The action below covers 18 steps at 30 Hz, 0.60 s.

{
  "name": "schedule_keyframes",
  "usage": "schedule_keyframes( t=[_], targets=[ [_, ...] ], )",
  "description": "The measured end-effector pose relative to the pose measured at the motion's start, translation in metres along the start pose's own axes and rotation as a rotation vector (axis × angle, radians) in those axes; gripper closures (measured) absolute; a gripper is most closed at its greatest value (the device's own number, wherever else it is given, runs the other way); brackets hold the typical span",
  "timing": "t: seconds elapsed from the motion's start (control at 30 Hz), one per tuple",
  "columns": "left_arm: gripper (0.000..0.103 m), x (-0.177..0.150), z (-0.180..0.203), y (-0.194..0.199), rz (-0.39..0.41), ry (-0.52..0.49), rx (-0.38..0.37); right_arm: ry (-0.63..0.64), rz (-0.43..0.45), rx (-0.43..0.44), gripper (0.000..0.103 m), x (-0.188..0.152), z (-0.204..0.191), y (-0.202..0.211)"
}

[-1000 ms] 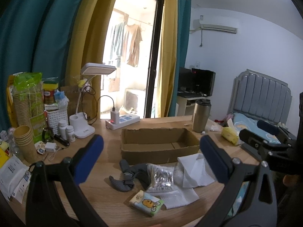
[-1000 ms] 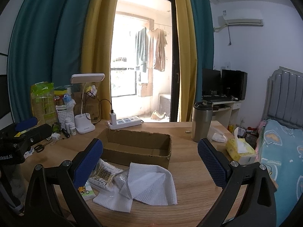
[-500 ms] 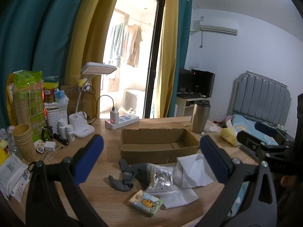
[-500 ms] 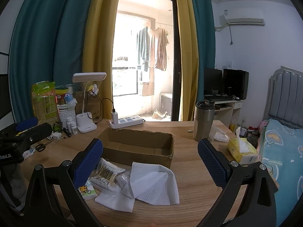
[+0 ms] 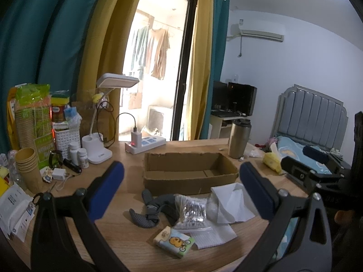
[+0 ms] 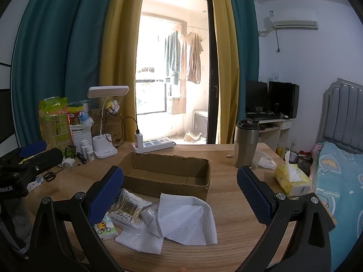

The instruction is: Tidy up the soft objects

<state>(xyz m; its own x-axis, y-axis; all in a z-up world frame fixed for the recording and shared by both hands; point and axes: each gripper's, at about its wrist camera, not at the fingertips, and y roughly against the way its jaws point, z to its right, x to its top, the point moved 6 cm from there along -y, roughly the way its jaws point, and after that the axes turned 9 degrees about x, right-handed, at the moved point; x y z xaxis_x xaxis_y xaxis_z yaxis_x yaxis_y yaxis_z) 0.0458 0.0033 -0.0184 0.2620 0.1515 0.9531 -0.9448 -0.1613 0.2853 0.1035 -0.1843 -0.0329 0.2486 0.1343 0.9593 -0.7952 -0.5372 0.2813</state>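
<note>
Wooden table is full of soft things: cloth, sock and swabs, just before an empty box. Both grippers are held wide, empty. One thing should be pinched gently, mid-body, then dropped inside.

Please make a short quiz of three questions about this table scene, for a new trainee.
1. True or false: the cardboard box already holds a soft item.
2. Which lies nearest the camera in the left wrist view? A) grey sock B) cartoon tissue pack C) steel tumbler
3. Fill in: the left gripper and the right gripper both have their fingers ____.

Key: 1 false, the box looks empty; 2 B; 3 open, holding nothing.
</note>
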Motion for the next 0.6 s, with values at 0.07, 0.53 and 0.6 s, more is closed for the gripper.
schedule_keyframes(
  t=[0.07, 0.53, 0.6],
  targets=[
    [0.000, 0.000, -0.001, 0.000, -0.002, 0.000, 0.002, 0.000, 0.000, 0.001, 0.001, 0.000, 0.000, 0.000],
    [0.000, -0.008, -0.005, -0.008, -0.028, 0.011, 0.010, -0.004, -0.022, 0.007, 0.001, -0.008, 0.001, -0.008],
    [0.000, -0.012, -0.006, -0.012, -0.042, 0.009, 0.012, -0.008, -0.029, 0.007, 0.001, -0.012, 0.003, -0.011]
  ],
)
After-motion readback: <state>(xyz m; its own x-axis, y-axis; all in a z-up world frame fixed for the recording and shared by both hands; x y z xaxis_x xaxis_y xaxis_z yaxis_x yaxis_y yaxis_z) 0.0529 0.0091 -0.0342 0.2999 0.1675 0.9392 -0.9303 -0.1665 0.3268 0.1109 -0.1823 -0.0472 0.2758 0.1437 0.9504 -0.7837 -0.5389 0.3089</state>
